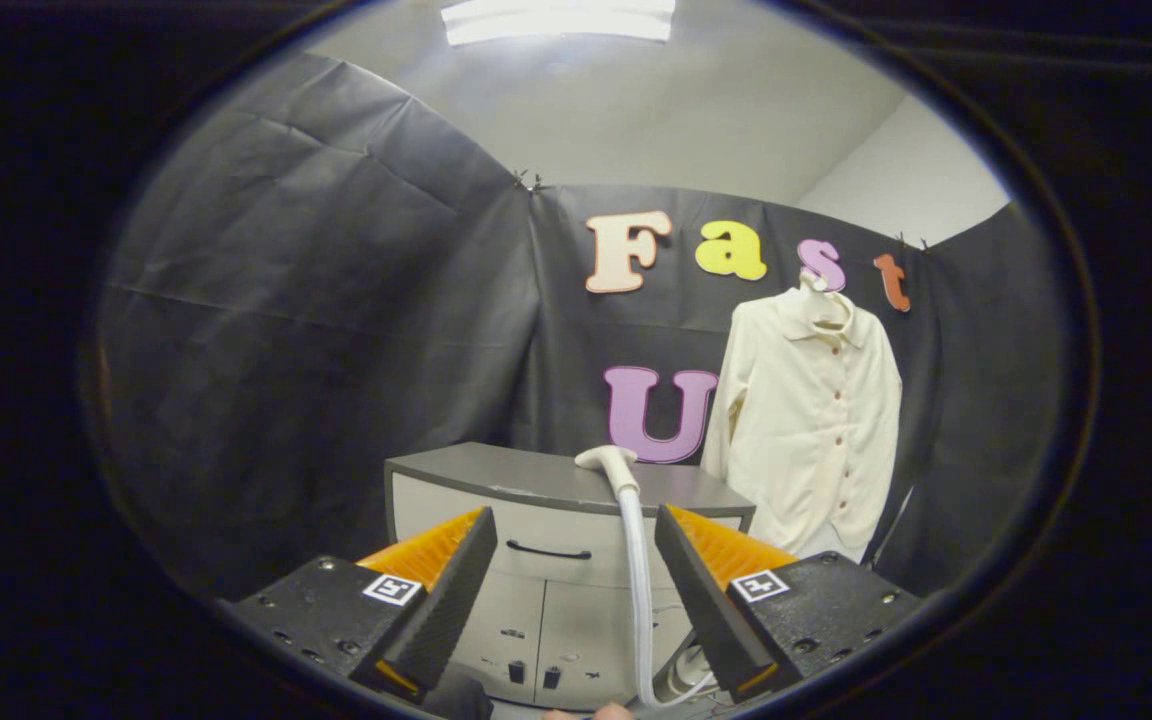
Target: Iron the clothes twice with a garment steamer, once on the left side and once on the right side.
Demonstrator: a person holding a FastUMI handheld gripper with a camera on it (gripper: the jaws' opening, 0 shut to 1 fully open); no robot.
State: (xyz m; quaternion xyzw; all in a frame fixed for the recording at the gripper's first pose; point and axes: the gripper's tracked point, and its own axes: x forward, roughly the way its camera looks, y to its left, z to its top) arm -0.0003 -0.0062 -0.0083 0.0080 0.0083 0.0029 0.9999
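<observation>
My gripper [568,575] stands with its two black, ridged fingers [446,590] spread wide apart, orange backing showing behind each pad, and nothing is pressed between them. Each finger block carries a small square black-and-white marker on top.

Beyond the fingers stands a low grey cabinet with a dark curved top and pale drawer fronts [546,545]; a black handle runs across its upper drawer. On the cabinet top, near its right end, lies the white garment steamer head [608,462], its nozzle pointing left. From it a white hose [638,590] drops down the front of the cabinet, passing through the open gap between my fingers closer to the right one, and curls at the bottom near a pale base that I can only partly make out.

To the right of the cabinet and behind it, a cream long-sleeved button-up shirt [811,420] hangs on a hanger against the black cloth wall [316,320], its front facing me, collar up and buttons running down the middle. The shirt hangs well apart from the steamer head and from my fingers.

A bright ceiling light [558,18] glows overhead.
</observation>
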